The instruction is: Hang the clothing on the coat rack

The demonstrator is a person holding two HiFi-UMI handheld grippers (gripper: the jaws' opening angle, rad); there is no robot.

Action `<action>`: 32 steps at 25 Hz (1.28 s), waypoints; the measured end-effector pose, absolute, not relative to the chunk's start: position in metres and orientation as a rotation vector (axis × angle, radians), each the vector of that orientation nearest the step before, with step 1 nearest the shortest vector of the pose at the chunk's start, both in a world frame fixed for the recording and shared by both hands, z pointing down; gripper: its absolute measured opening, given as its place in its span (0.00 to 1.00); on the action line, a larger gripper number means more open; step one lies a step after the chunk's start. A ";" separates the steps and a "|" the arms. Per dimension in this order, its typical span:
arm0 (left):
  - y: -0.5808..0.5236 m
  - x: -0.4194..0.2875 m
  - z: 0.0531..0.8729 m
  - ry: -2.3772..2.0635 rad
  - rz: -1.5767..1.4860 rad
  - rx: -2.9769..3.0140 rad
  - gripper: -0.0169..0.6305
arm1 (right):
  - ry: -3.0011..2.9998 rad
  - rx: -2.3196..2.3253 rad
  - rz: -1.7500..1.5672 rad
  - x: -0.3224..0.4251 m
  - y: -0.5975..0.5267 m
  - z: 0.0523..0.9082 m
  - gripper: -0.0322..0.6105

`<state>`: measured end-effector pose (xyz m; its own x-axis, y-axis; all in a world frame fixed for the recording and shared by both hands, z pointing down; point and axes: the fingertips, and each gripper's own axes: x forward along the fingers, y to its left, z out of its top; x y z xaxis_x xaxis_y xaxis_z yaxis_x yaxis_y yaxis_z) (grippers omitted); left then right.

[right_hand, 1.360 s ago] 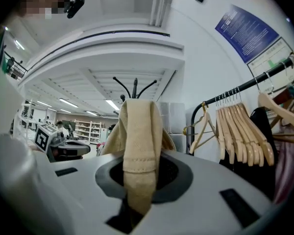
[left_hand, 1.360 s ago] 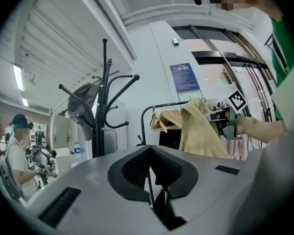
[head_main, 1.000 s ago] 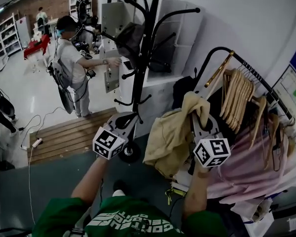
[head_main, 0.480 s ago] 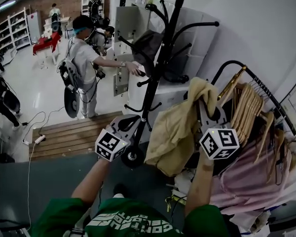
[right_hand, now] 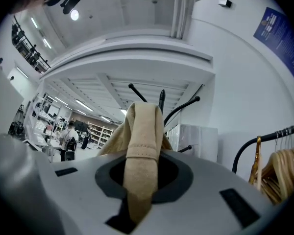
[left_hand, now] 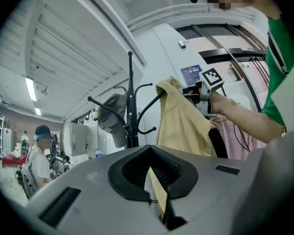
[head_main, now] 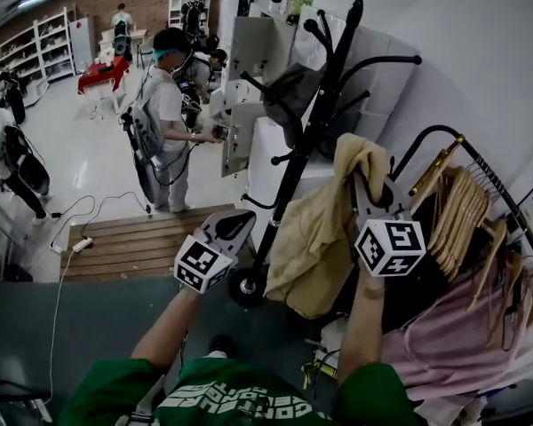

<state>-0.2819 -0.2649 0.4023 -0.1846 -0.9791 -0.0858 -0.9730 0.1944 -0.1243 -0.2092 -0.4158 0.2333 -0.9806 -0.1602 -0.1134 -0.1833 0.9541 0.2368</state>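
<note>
The right gripper [head_main: 366, 190], pinching a fold of the tan cloth jacket [head_main: 306, 238] at centre frame, sits just right of the black metal coat rack [head_main: 335, 60], its free hooks up-left; the left gripper [head_main: 238, 223], jaws together and empty, lies lower left.

At my two o'clock, a black curved metal clothes rail [head_main: 415, 143] carries a row of pale wooden hangers [head_main: 462, 211]. A pink garment [head_main: 444, 335] hangs below them at four. At eleven, a person in a white T-shirt with a backpack [head_main: 164, 122] stands on the pale floor. A slatted wooden platform [head_main: 133, 242] lies at nine, with a white power strip [head_main: 80, 245] beside its left end. A red table [head_main: 102, 71] sits far off at ten.
</note>
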 end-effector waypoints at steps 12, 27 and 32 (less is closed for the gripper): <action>-0.248 -0.298 0.405 2.348 -0.067 -1.873 0.03 | 3.083 -0.305 0.381 -0.242 -0.420 0.260 0.14; -0.249 -0.293 0.415 2.377 -0.073 -1.887 0.03 | 3.054 -0.252 0.307 -0.238 -0.419 0.271 0.14; -0.250 -0.287 0.415 2.387 -0.061 -1.887 0.03 | 3.041 -0.152 0.213 -0.235 -0.416 0.272 0.17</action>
